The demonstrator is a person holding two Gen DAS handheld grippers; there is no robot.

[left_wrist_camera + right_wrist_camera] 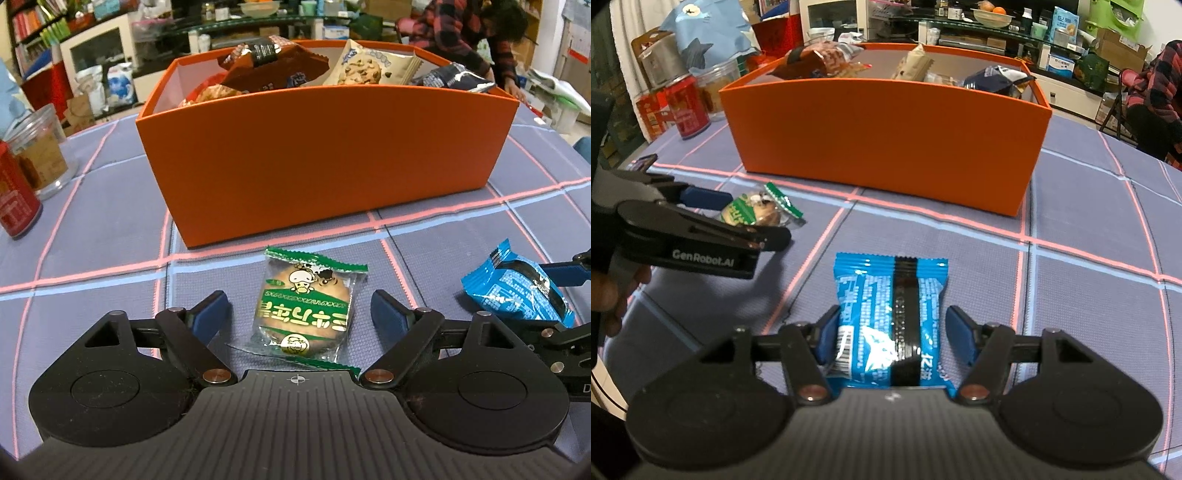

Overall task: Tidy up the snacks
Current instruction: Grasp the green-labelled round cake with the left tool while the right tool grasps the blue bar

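Two grippers hang low over the checked tablecloth (pixel 110 236), each tilted down at a packet; the left gripper (pixel 299 308) has its jaws spread wide on either side of a green biscuit packet (pixel 304 310) that lies flat on the cloth, with clear gaps between the blue pads and the wrapper, so it has hold of nothing; the right gripper (pixel 894 338) has a blue snack packet (pixel 886 317) between its fingers, the left pad against the wrapper's edge and the right pad just beside it, and I cannot tell whether it is truly pinching the packet, which seems to lie on the cloth; a hand (pixel 607 295) grips the left gripper's handle at the edge of the right wrist view; the two packets lie near each other, the blue one to the right of the green; just beyond them stands an orange box (pixel 325 158), open at the top, with several snack bags poking above its rim, among them a chocolate-chip cookie pack (pixel 369 66); off to the left of the box sit a red can (pixel 16 199) and a clear plastic jar (pixel 40 147); a person in a plaid shirt (pixel 465 33) bends over in the room behind the table.
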